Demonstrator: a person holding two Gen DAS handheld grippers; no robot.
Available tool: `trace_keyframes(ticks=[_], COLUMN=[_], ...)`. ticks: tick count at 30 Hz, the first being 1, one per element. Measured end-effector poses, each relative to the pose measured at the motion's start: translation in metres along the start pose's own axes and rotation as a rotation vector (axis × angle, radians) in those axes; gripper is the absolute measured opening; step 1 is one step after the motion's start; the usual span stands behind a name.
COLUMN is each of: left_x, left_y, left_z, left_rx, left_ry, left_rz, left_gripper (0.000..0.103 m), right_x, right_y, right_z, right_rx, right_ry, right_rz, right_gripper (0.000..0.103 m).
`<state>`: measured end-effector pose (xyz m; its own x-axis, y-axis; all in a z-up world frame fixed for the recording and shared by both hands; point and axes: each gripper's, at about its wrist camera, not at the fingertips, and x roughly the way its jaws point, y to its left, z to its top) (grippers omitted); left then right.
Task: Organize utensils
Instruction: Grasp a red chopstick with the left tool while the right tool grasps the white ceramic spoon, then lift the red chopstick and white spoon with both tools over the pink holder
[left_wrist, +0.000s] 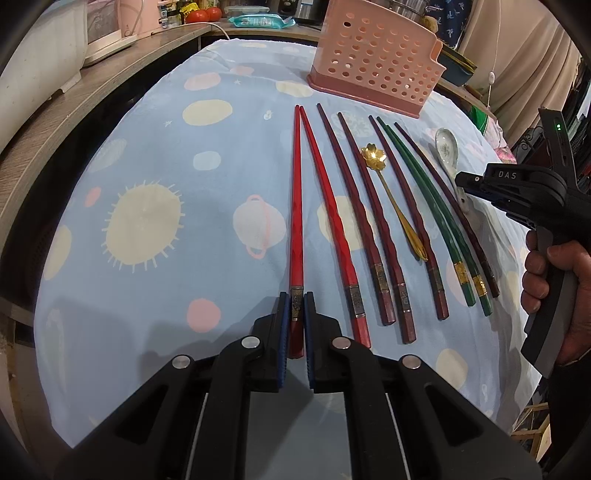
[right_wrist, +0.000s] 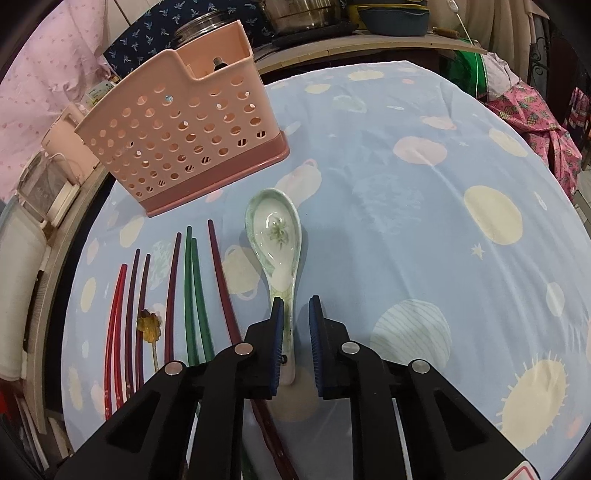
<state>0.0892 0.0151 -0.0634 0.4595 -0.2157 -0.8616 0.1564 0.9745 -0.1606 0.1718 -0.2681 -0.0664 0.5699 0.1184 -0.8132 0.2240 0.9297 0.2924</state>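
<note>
Several chopsticks lie in a row on the blue cloth (left_wrist: 147, 147). My left gripper (left_wrist: 296, 295) is shut on the thick end of the leftmost red chopstick (left_wrist: 296, 203), which rests on the cloth. Its red partner (left_wrist: 325, 206) lies beside it, then dark maroon chopsticks (left_wrist: 354, 206), a gold flower spoon (left_wrist: 375, 157) and a green pair (left_wrist: 424, 192). My right gripper (right_wrist: 296, 306) straddles the handle of the white ceramic spoon (right_wrist: 275, 229). The left pad (right_wrist: 277, 325) touches the handle, and a thin strip of cloth shows at the other pad. The pink perforated holder (right_wrist: 184, 133) stands behind.
A hand (left_wrist: 546, 266) holds the right gripper at the right edge of the left wrist view. A wooden shelf (left_wrist: 92, 85) with appliances runs along the left of the table. Pots and a blue dish (right_wrist: 391, 16) stand behind the table. Pink fabric (right_wrist: 535, 122) lies at the far right.
</note>
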Motion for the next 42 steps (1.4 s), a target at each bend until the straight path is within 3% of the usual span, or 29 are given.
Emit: trace_keyframes(ticks=[17, 23, 32, 42], left_x=[0.0, -0.009, -0.066, -0.134], left_y=[0.002, 0.008, 0.011, 0.008], left_z=[-0.001, 0.001, 0.031, 0.124], left_rx=[-0.004, -0.03, -0.038, -0.015], left_ry=[-0.018, -0.023, -0.19, -0.44], left_rz=[-0.014, -0.041, -0.032, -0.028], left_gripper=[0.008, 0.007, 0.007, 0.007], right_x=[0.001, -0.021, -0.086, -0.121], right_y=[0.003, 0.0, -0.004, 0.009], right_z=[-0.014, -0.02, -0.01, 0.028], right_rx=[-0.036, -0.029, -0.057, -0.087], right_ry=[-0.006, -0.024, -0.143, -0.242], right_rz=[0.012, 0.018, 0.003, 0.039], right_gripper=[0.008, 0.007, 0.007, 0.006])
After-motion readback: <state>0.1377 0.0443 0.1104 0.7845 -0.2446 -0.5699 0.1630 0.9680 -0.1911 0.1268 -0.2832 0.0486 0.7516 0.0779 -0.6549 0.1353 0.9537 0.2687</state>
